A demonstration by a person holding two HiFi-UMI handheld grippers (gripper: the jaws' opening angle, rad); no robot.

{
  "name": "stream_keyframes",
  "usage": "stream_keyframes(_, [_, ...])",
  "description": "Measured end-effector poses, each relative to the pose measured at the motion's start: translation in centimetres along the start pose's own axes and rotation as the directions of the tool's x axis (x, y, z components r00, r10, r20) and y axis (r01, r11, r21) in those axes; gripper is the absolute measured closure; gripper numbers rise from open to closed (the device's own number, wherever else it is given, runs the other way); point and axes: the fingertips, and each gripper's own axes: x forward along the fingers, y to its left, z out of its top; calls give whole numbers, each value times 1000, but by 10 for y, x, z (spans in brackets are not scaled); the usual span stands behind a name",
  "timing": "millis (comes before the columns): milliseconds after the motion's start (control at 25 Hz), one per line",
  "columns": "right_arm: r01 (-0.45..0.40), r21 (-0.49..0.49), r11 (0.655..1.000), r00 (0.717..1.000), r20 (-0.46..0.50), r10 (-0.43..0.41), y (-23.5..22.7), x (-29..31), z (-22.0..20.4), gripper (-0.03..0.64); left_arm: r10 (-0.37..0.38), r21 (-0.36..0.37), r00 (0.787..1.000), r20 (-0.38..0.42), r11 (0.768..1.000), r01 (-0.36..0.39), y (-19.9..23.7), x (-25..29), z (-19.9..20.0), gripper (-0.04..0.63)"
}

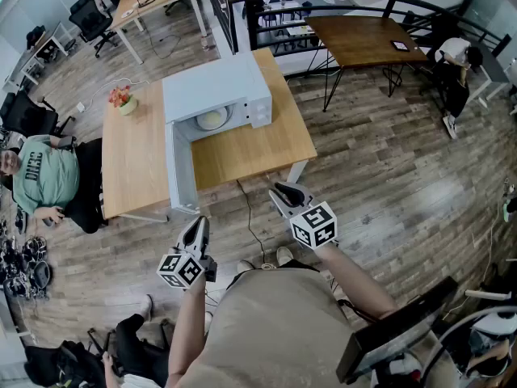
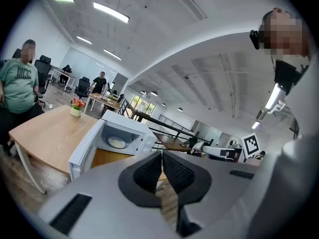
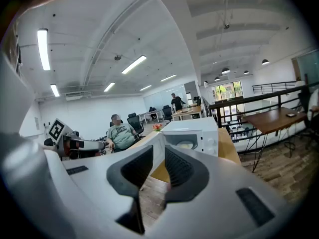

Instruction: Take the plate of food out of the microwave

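Observation:
A white microwave stands on a light wooden table, its door swung wide open toward me. Inside sits a pale plate of food, which also shows in the left gripper view as the plate and in the right gripper view as the plate. Both grippers hover over the floor, well short of the table. My left gripper has its pads together and holds nothing. My right gripper shows a narrow gap between its pads, with nothing in it.
A small pot of flowers stands on the table's left part. A person in a green shirt sits at the table's left end. A cable trails over the wooden floor. A dark table and a railing lie beyond.

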Motion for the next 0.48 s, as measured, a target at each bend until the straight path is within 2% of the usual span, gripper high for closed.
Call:
stream_keyframes(160, [-77,93,993,997,-4,78,1,1,-2,534,11,-14,1000,23,1000,-10,-4,3,0,589])
stream_keyframes(480, [-92,165,982,996,11,92,-10,-3,-5,534,23,-31,999,22,999,-23,-14,13,-8,589])
